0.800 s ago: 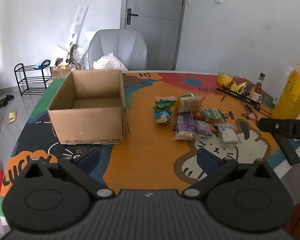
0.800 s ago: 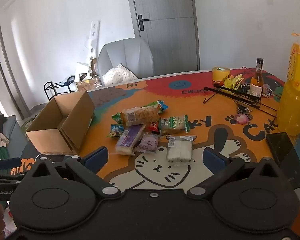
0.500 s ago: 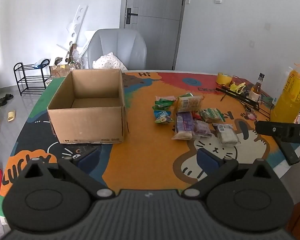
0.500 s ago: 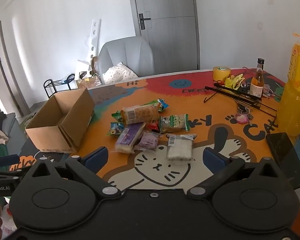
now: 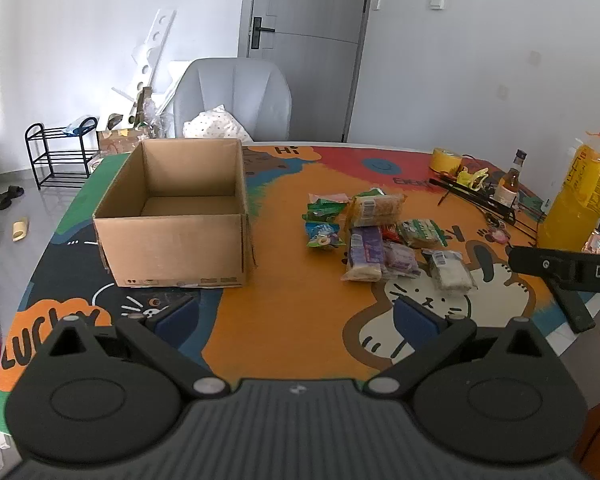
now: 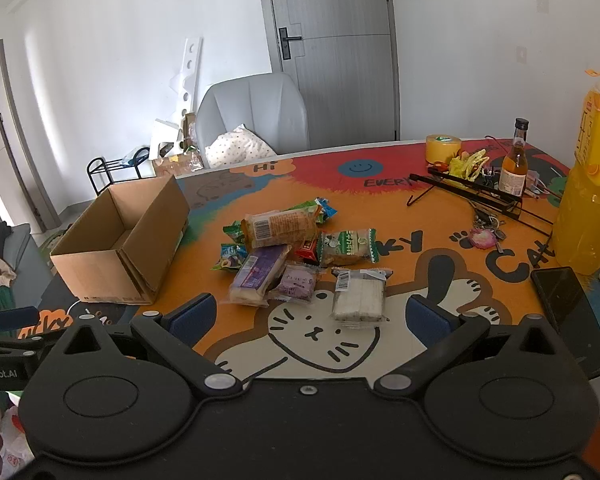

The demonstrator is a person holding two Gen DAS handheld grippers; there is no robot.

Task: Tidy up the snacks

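An open, empty cardboard box (image 5: 172, 216) (image 6: 120, 248) stands on the left of the colourful table mat. Several wrapped snacks lie in a heap right of it: an orange-labelled pack (image 5: 376, 210) (image 6: 280, 228), a purple pack (image 5: 366, 252) (image 6: 260, 272), a green biscuit pack (image 6: 346, 246) and a white wafer pack (image 5: 450, 274) (image 6: 358, 294). My left gripper (image 5: 296, 316) hovers open over the near table edge, between box and heap. My right gripper (image 6: 310, 314) hangs open just short of the white wafer pack. Nothing is between either pair of fingers.
A big yellow oil jug (image 6: 592, 184), a small glass bottle (image 6: 514, 164), a yellow tape roll (image 6: 442, 148), a black wire rack (image 6: 476, 196), keys (image 6: 484, 232) and a dark phone (image 6: 568, 312) crowd the right side. A grey chair (image 5: 236, 100) stands behind the table.
Both views have shifted only slightly: the right gripper has crept a little toward the snack heap. Both grippers stay open and the snacks and box lie as before.
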